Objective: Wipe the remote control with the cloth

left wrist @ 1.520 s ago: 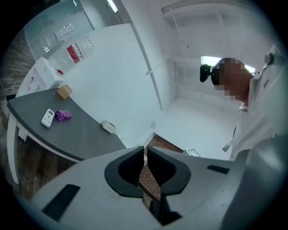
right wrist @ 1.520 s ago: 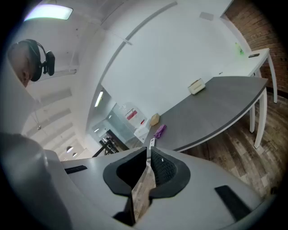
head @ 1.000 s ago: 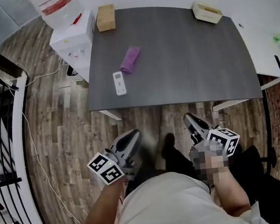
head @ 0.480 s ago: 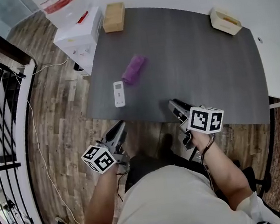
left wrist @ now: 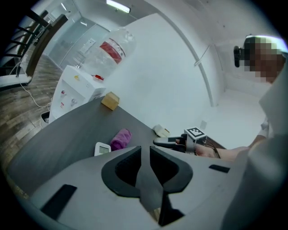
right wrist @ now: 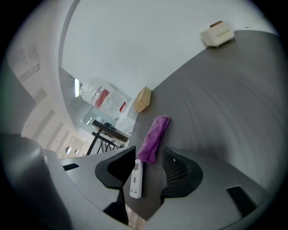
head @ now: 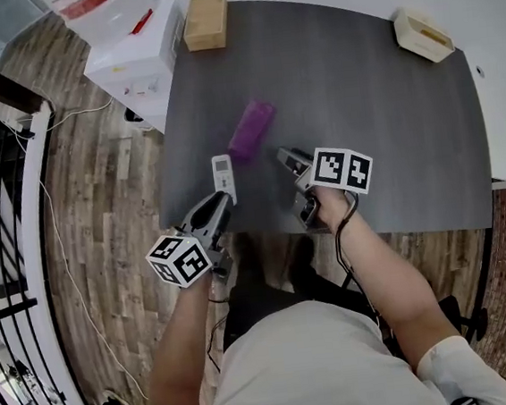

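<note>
A white remote control (head: 222,177) lies near the front left edge of the dark grey table (head: 376,94), with a rolled purple cloth (head: 252,130) just beyond it. My left gripper (head: 219,202) hovers at the table's edge right behind the remote. Its jaws have just been opening and stand a narrow slit apart, with nothing between them (left wrist: 145,149). My right gripper (head: 282,155) is over the table to the right of the remote and cloth. Its jaws have just been opening wide and hold nothing. In the right gripper view, the remote (right wrist: 136,179) and cloth (right wrist: 154,138) show between them.
A wooden box (head: 205,19) sits at the table's far left corner and a beige tray (head: 424,33) at the far right. A white water dispenser (head: 129,53) stands left of the table. A black railing (head: 3,223) runs along the left.
Both grippers moved forward from over the floor to the table: the left to its front edge, the right over the top. The right jaws went from shut to wide apart.
</note>
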